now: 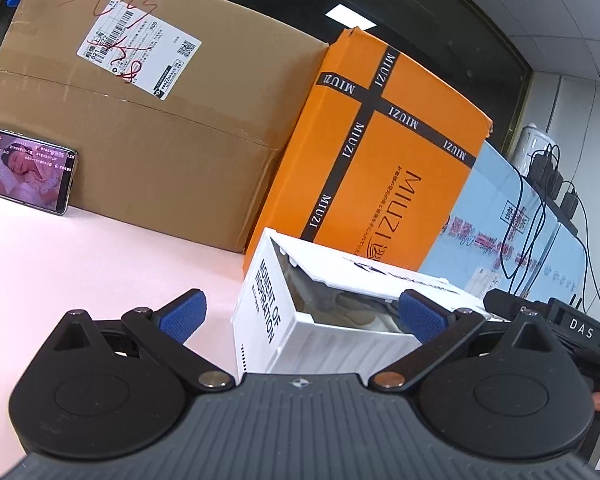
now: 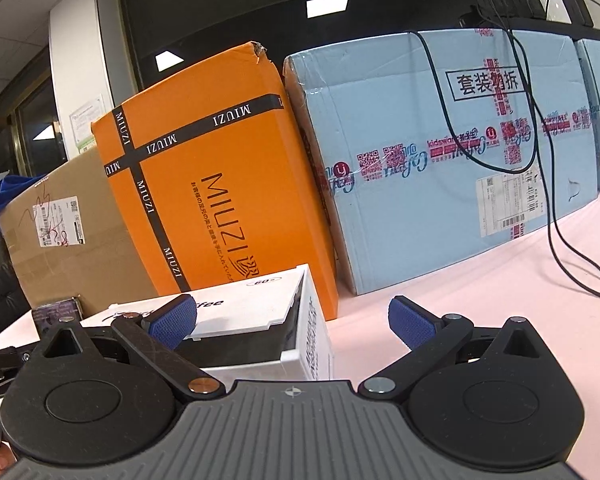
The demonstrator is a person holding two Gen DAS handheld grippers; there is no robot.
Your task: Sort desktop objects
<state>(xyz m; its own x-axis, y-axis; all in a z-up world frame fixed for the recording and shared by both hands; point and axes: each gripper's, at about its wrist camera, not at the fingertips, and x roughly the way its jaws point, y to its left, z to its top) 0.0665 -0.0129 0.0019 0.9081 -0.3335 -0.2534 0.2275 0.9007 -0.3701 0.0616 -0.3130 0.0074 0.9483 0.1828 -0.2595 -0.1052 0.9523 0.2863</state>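
Observation:
A white open-topped box (image 1: 312,332) printed "MOMENT OF INSPIRATION" stands on the pink table, with greyish contents inside. My left gripper (image 1: 302,316) is open, its blue pads on either side of the box's near end without touching it. In the right wrist view the same white box (image 2: 256,320) sits low left, its lid flap partly over the opening. My right gripper (image 2: 294,322) is open, with the left pad over the box and the right pad over bare table. The right gripper's black body (image 1: 572,328) shows at the left wrist view's right edge.
Large boxes line the table's back: a brown carton (image 1: 140,128), an orange MIUZI box (image 1: 384,148) and a light blue carton (image 2: 460,160). A phone (image 1: 28,172) playing video leans on the brown carton. Black cables (image 2: 556,216) hang over the blue carton onto the table.

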